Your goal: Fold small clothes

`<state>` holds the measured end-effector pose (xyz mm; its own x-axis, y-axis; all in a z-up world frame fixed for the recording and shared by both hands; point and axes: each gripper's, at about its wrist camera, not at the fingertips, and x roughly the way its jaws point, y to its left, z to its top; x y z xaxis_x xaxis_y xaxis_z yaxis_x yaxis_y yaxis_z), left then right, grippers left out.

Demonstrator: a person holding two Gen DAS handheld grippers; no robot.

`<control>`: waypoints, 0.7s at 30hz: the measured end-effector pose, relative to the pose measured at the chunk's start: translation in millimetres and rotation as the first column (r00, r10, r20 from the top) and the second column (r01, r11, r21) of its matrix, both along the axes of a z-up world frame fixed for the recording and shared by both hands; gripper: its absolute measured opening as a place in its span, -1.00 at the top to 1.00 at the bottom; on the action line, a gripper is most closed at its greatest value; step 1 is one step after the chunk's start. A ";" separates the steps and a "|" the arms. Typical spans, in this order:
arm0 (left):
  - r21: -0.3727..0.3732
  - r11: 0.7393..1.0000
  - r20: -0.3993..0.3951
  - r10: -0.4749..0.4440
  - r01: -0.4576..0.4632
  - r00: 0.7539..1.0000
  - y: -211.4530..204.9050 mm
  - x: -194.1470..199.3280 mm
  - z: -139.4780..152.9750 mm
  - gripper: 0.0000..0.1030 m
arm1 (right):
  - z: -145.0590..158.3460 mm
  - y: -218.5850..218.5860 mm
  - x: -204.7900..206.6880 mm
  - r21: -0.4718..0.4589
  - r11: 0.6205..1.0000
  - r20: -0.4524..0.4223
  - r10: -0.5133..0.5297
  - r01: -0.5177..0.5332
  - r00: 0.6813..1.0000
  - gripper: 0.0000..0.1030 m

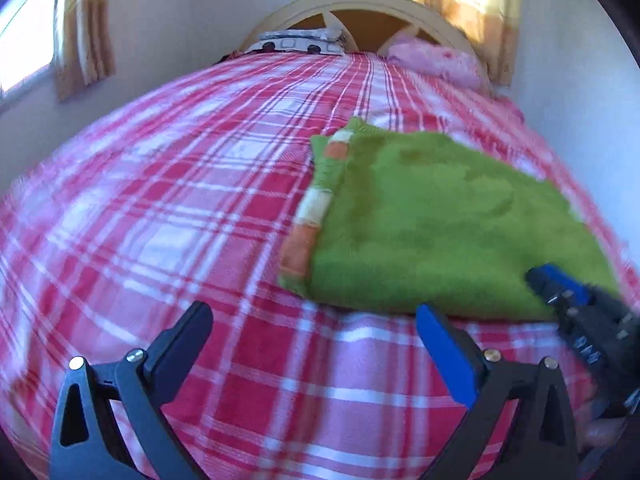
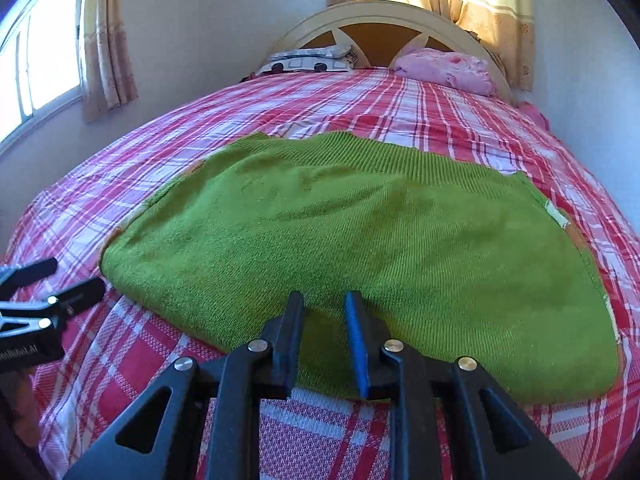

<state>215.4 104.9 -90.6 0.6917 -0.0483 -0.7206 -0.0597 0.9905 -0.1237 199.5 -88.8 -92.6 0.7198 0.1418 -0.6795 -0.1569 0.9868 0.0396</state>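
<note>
1. Green knit garment [image 2: 360, 240] lies folded flat on bed w/ red-white plaid cover [image 2: 340, 92], toward near edge; orange/white trim shows along its left side in left wrist view.
2. Left gripper [image 1: 316, 328]: jaws wide apart, nothing btwn them, over bare plaid just left of garment's near-left corner.
3. Right gripper [image 2: 324, 316]: jaws narrow, small gap, tips over garment's near edge; can't tell if pads pinch fabric.
4. Far end: arched headboard [image 2: 376, 16], patterned pillow [image 2: 308, 60] at left, pink bundle [image 2: 448, 66] at right.
5. Curtains [image 2: 106, 40] & window at left wall.
</note>
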 end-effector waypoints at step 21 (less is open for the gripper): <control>-0.500 0.828 0.004 0.297 -0.255 0.955 15.8 36.3 -23.8 -0.59 | -0.2 -6.6 -2.4 0.072 0.997 0.002 0.016 -0.016 1.000 0.47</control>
<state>251.7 120.8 -114.3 0.7824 -0.1775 -0.5970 -0.2911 0.7431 -0.6025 197.1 -95.4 -92.8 0.7180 0.2023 -0.6661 -0.1731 0.9787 0.1106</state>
